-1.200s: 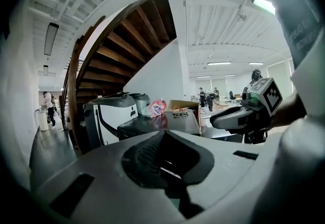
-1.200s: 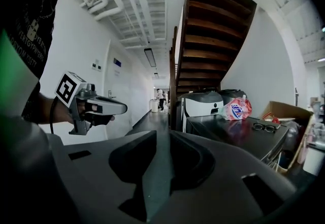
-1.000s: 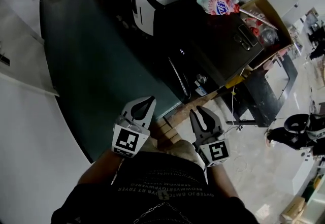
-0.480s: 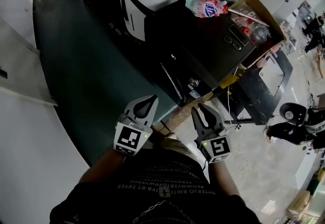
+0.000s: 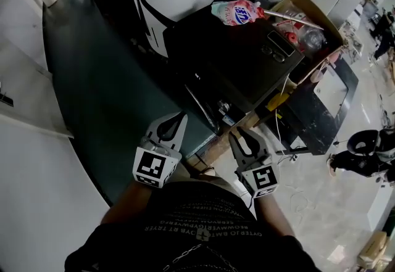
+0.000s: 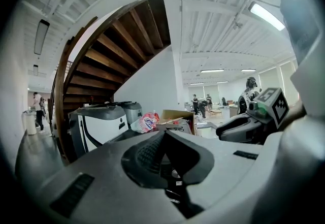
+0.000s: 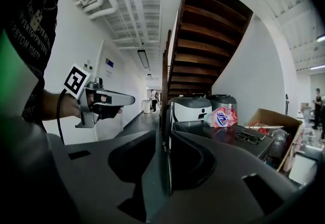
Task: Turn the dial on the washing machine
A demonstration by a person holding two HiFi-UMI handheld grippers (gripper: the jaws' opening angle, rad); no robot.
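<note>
The washing machine (image 5: 247,64), a dark box, stands just ahead of the person. On its near face sits a small pale knob that I take for the dial (image 5: 223,106), though it is too small and dim from here to be sure. Both tools are held close to the body, well apart from the dial.

The left gripper (image 5: 179,119) has its jaws together on nothing. The right gripper (image 5: 237,135) shows only a thin slit between its jaws. They have just been opening a little, and nothing sits between them.

The main worry, to my eye, is that slit. If the right gripper reaches the dial with its jaws that narrow, the tips will butt against the knob's face instead of going round it. It may then skid off the dark, glossy panel.

A long thin handle (image 5: 199,99) runs just beside the dial. In this poor light a jaw could easily close on the handle by mistake, or catch on it partway through the turn.

A grip that is off-centre or too light would likely slip round the knob without moving it.

The wooden boards (image 5: 213,148) under the machine's near edge lie close to the person's feet. A stumble there would throw the aim off.
</note>
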